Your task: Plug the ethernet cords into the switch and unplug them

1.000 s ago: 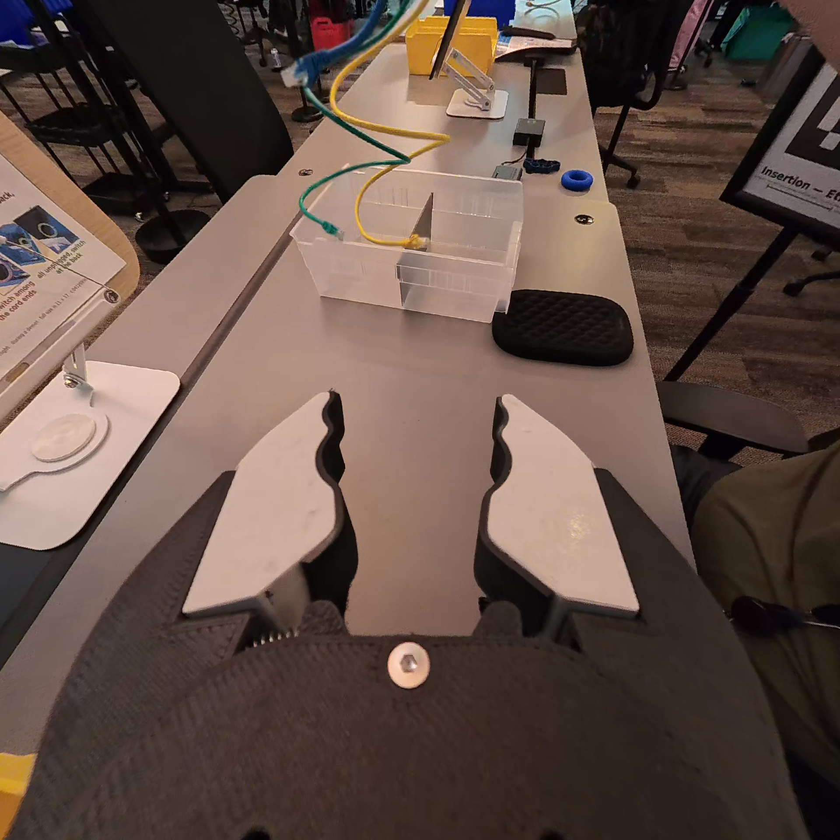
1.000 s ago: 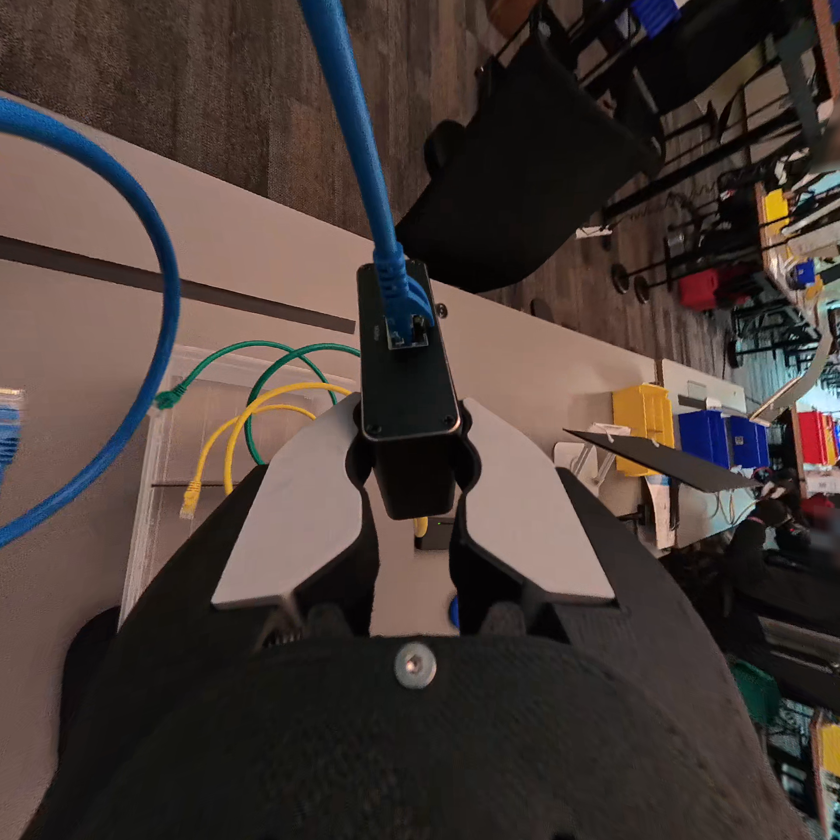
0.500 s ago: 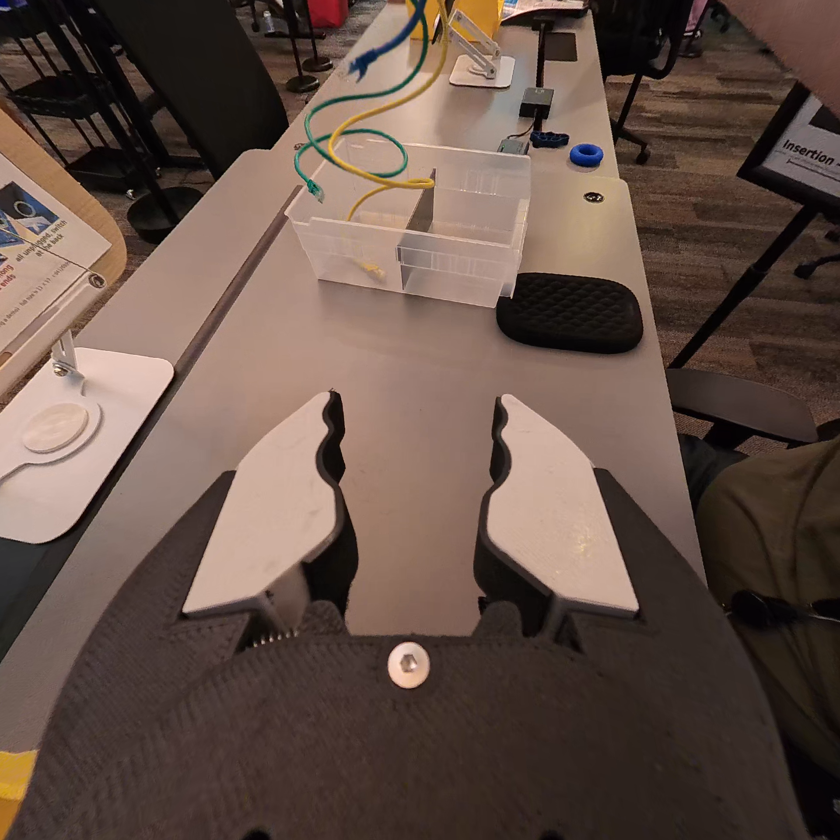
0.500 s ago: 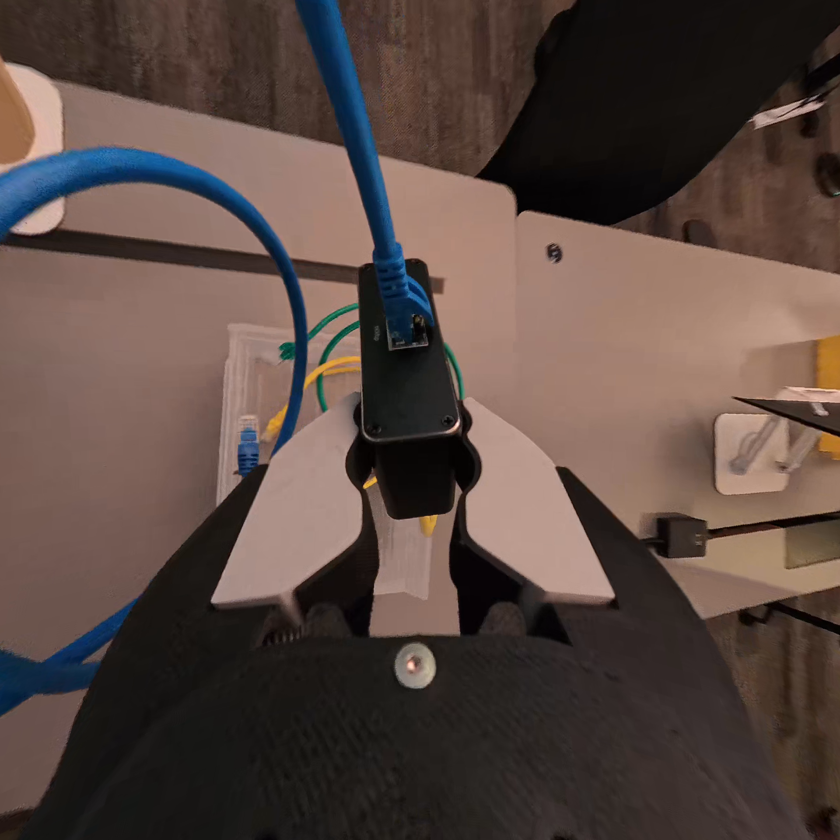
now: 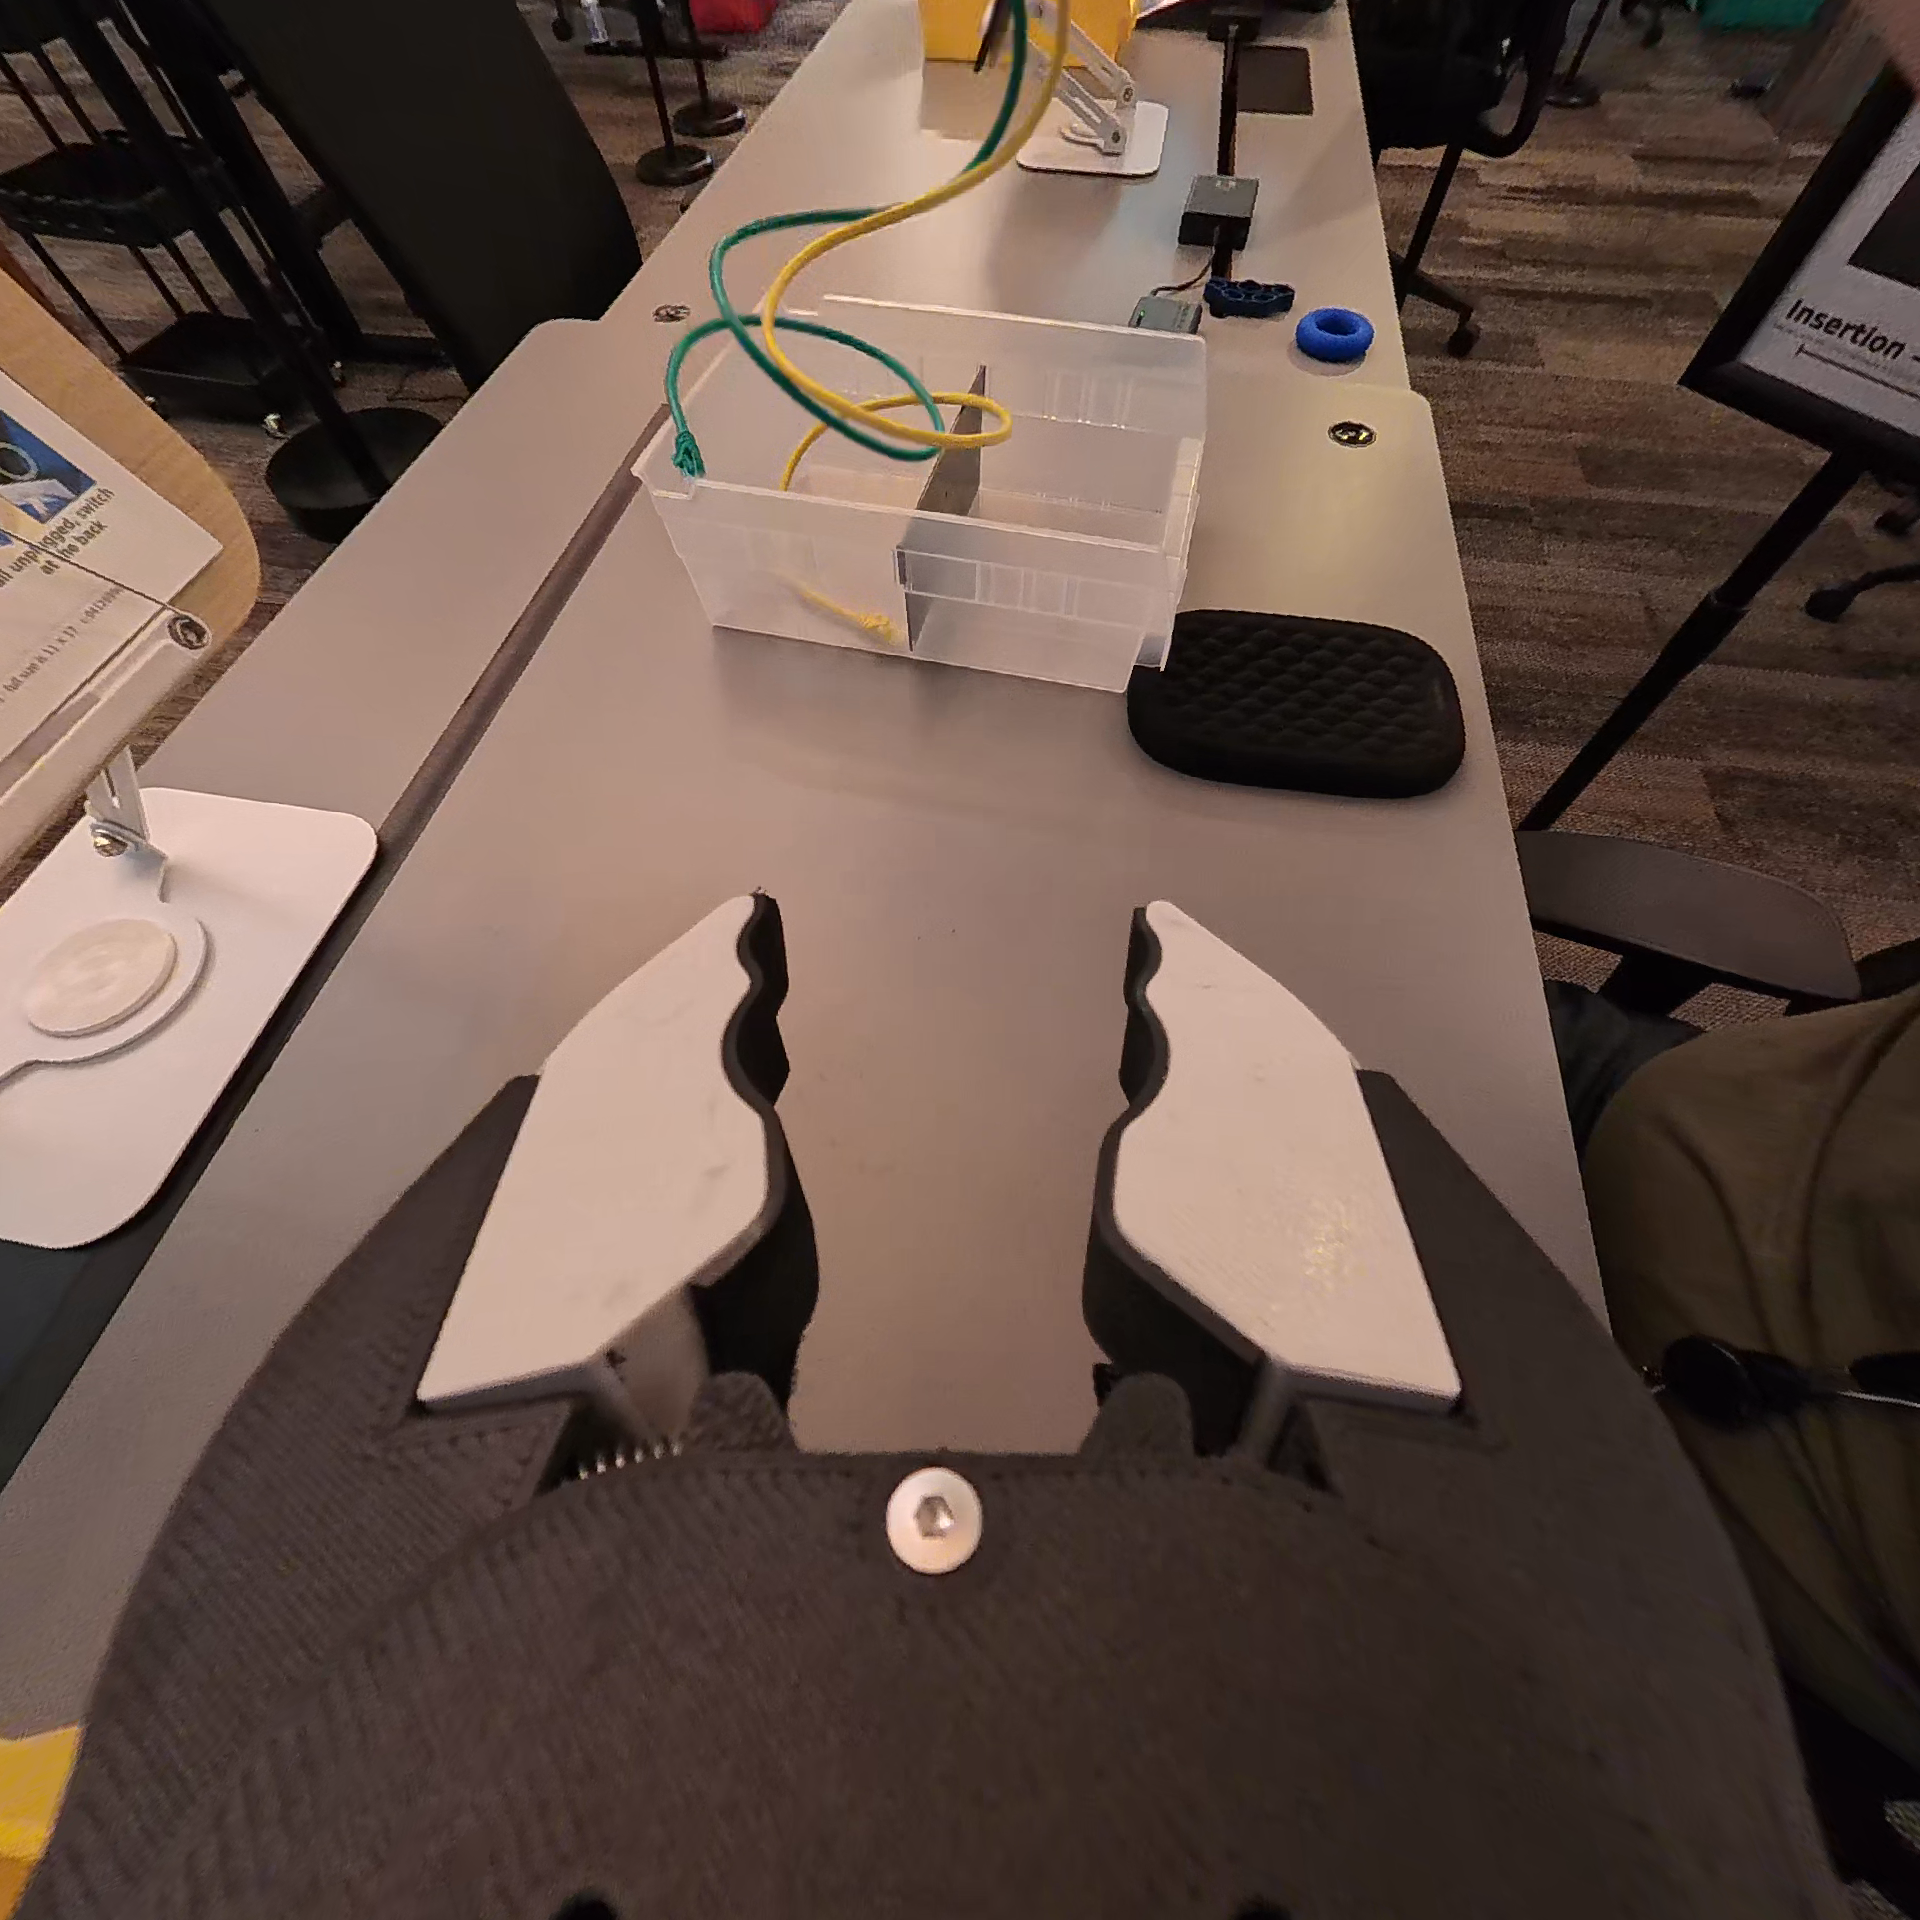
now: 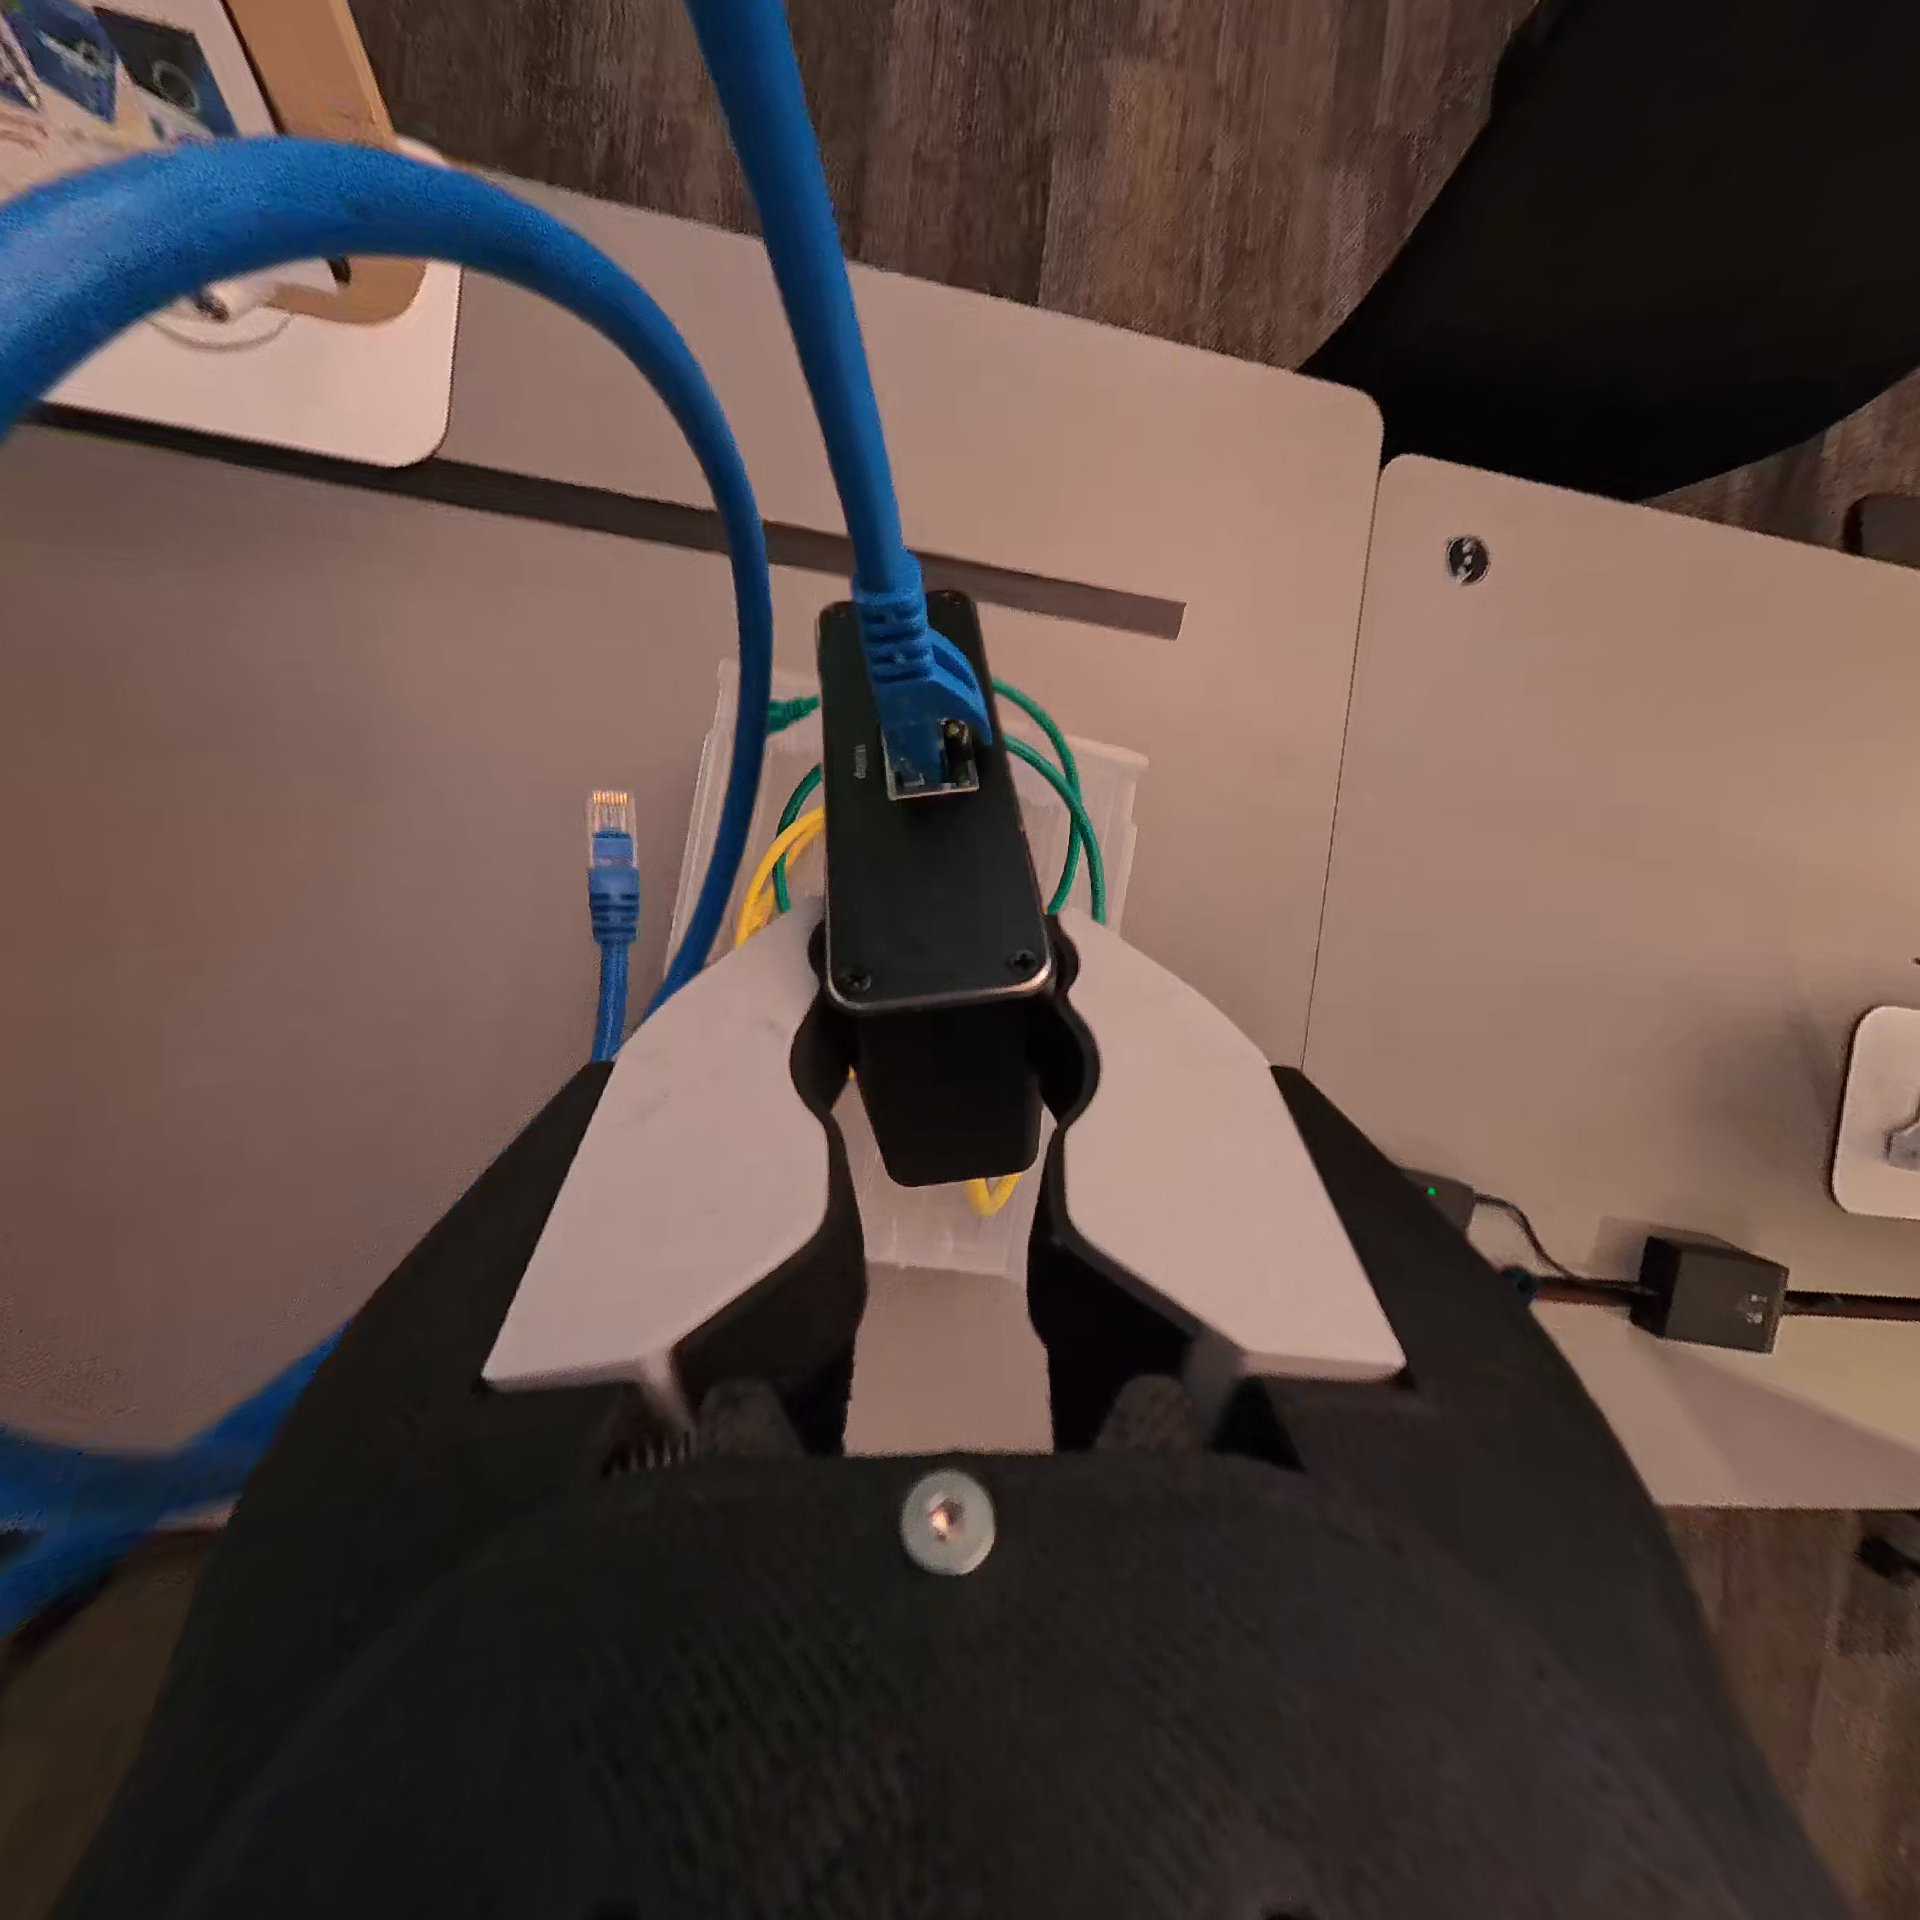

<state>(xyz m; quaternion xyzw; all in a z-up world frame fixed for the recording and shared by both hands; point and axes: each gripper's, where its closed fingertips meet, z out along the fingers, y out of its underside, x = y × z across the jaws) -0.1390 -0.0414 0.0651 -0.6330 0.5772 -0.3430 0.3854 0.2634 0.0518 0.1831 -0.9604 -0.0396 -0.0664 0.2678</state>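
My right gripper (image 6: 935,935) is shut on a black switch (image 6: 925,894) and holds it in the air above a clear divided bin (image 6: 1101,790). A blue cord (image 6: 810,312) is plugged into the switch's top port; it loops left and its free plug (image 6: 611,831) hangs beside the bin. A green cord (image 5: 727,312) and a yellow cord (image 5: 894,208) hang down from above into the clear bin (image 5: 1039,582). The green plug (image 5: 686,452) is at the bin's left rim; the yellow plug (image 5: 868,621) lies inside. My left gripper (image 5: 956,914) is open and empty over the table.
A black padded mat (image 5: 1299,701) lies right of the bin. A white stand base (image 5: 156,987) sits at the left table edge. A blue ring (image 5: 1334,332) and a small black box (image 5: 1218,208) lie beyond the bin. A person's olive sleeve (image 5: 1766,1195) is at the right. Left tips to right tips: about 45 centimeters.
The right gripper has swung with the switch to above the bin. The green and yellow cords have come down, and the yellow plug has dropped into the bin. The left gripper stays open.
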